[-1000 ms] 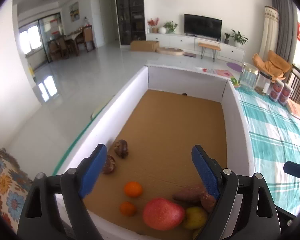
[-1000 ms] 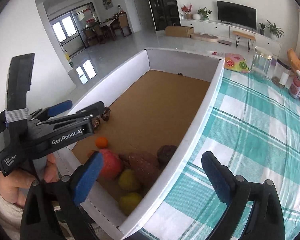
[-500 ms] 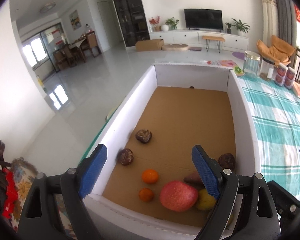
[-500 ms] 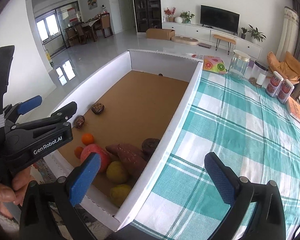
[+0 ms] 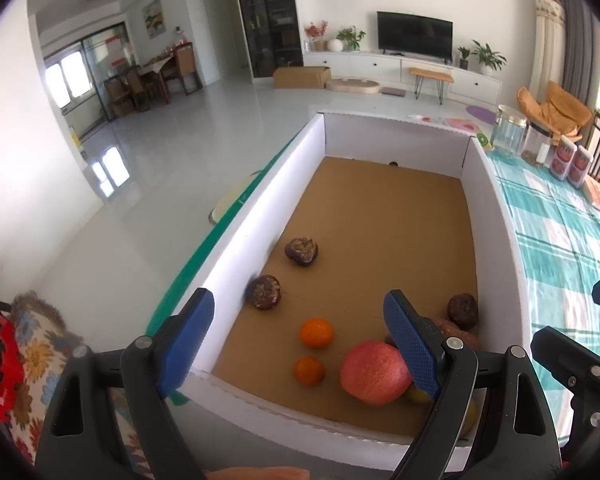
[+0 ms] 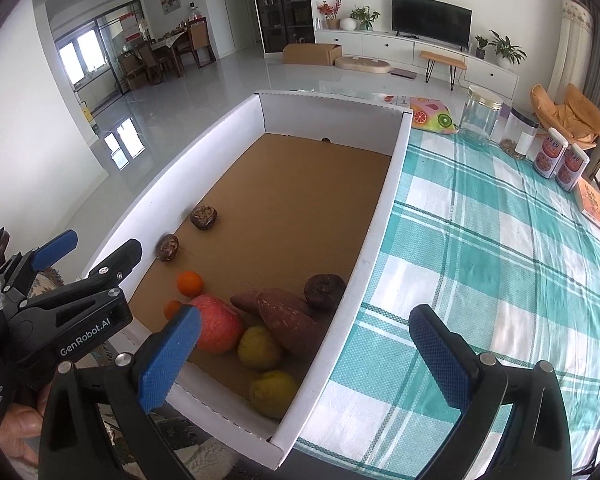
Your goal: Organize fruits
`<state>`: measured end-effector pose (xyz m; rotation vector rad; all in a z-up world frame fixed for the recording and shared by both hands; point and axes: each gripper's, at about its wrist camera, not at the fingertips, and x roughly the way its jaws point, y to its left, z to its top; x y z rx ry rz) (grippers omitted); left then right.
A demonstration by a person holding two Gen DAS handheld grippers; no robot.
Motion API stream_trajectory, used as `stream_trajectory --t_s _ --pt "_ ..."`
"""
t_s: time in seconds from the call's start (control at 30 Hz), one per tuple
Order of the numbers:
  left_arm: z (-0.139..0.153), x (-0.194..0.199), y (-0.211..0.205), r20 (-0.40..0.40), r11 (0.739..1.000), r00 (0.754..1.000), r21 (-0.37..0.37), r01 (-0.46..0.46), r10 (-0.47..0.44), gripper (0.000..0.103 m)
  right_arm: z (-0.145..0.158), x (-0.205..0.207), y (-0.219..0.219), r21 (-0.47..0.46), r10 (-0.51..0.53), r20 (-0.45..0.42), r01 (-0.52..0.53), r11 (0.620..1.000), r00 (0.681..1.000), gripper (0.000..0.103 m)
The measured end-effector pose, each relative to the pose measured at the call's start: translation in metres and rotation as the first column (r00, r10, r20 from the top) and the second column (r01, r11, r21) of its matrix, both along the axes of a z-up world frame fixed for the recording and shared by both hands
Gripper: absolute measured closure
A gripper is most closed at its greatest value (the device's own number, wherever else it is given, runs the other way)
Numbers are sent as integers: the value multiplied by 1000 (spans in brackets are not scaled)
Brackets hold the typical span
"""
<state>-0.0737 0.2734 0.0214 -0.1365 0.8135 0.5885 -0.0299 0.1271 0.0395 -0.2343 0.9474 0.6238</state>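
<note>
- Bright living rm behind, TV on far wall, glossy floor; teal check tablecloth [image 6: 500,264] on the table, long white box [image 6: 380,216] w/ brown cardboard floor along its left edge.
- Change vs 1 s ago: both cams have pulled up & back. Left view was low over the near fruit, now the whole box shows, incl. the far wall.
- Fruit hasn't shifted: all lies inside the box, bunched at the near end, same spots as before.
- Layout now: red apple [image 5: 376,372], 2 small oranges [image 5: 317,333] just left of it, sweet potato [image 6: 288,314] + 2 yellow-green fruits [image 6: 259,347] near the right wall, 3 dark wrinkled fruits – 2 by the left wall [image 5: 264,292], 1 by the right [image 6: 324,286].
- Left gripper [image 5: 300,340]: fingers wide, nothing between them, hovering above near-left corner.
- Right gripper [image 6: 300,344]: also wide & empty, straddling the box's right wall.
- Meaning, my read: a retreat w/ empty tongs, fits either sizing up the next pick or backing off after a drop. Can't settle which; kinds partly grouped, far end of box bare.
</note>
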Motion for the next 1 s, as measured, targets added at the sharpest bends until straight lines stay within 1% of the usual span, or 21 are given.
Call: stream_trajectory --t_s 0.23,0.77,0.9,1.0 --pt "-3 0 3 -3 1000 1000 -12 1 -1 15 -4 -1 3 -17 0 -7 0 1000 1000 0" --pt "-3 -2 9 -6 999 1000 -34 4 -4 15 -2 -3 9 -27 4 -5 -4 1000 1000 0" --pt "-4 -3 9 6 998 1000 -61 17 -17 14 -2 -2 10 -28 2 -6 -2 1000 1000 0" --pt "-4 -3 6 2 998 1000 -50 23 -23 14 -3 -2 10 -27 5 -9 -5 1000 1000 0"
